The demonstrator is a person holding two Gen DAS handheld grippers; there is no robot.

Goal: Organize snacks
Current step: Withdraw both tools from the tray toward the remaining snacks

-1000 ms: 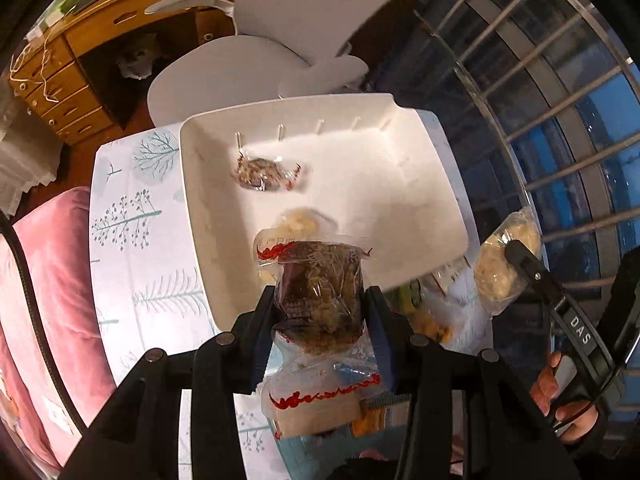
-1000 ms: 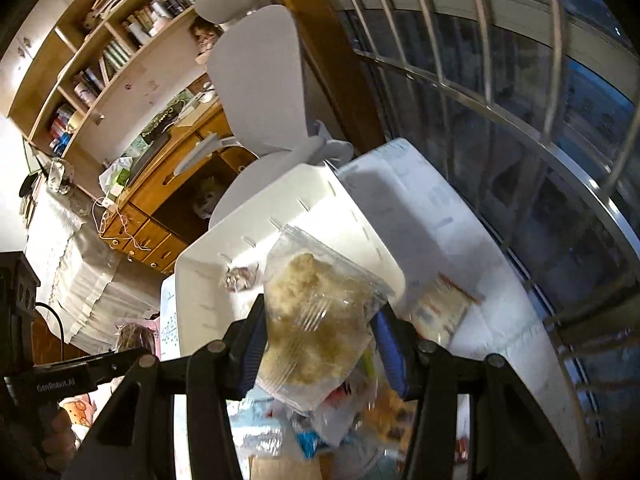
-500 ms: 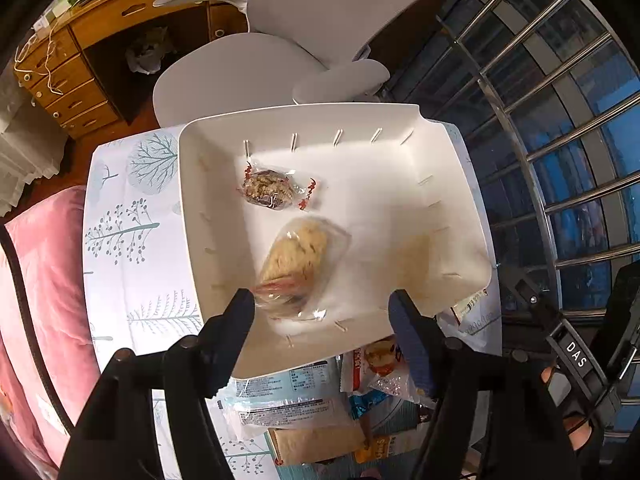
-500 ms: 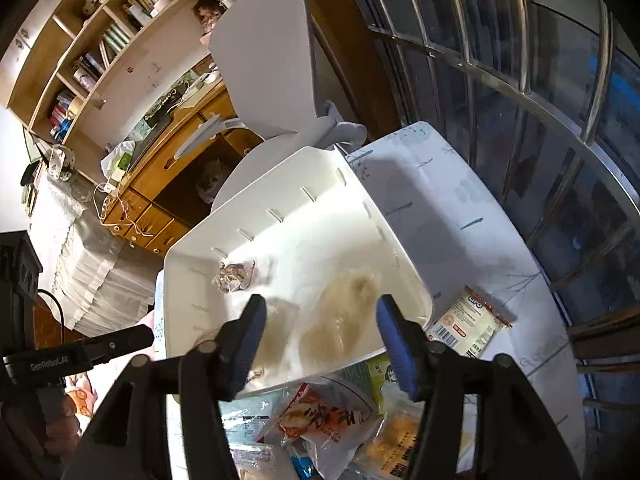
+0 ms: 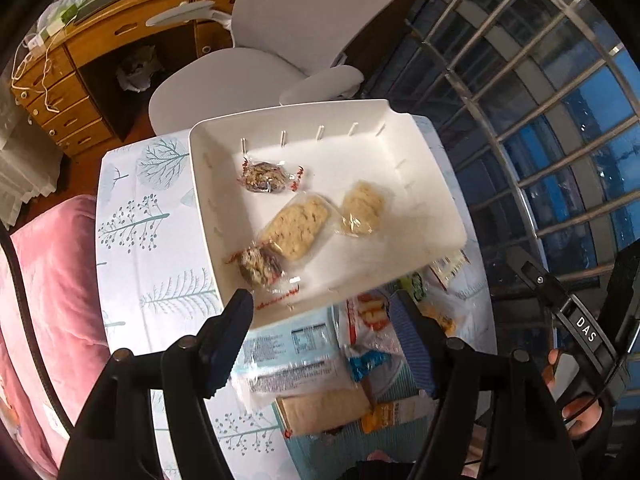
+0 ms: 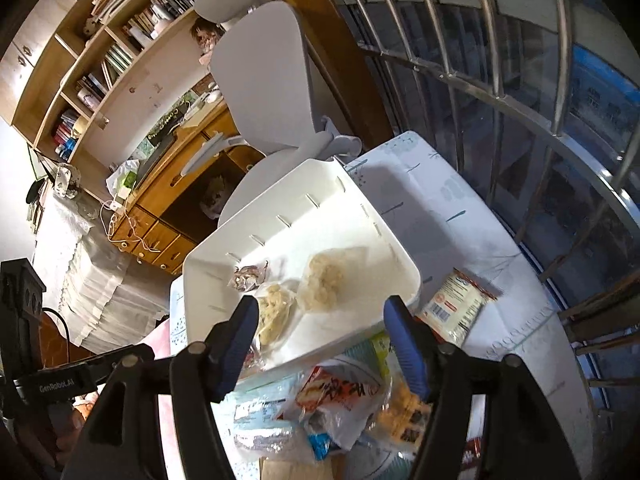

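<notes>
Four wrapped snacks lie in the white bin [image 5: 436,216], so they stay tidy. The left gripper [image 5: 324,320] and right gripper [image 6: 320,320] are both spread wide and hold nothing. The snack pile [image 5: 320,376] waits on the table right under them, near the bin.

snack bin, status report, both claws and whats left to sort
Left claw open, empty. Right claw open, empty. White bin holds four wrapped snacks. Loose packets piled on table in front of bin; one yellow packet right of it.
</notes>
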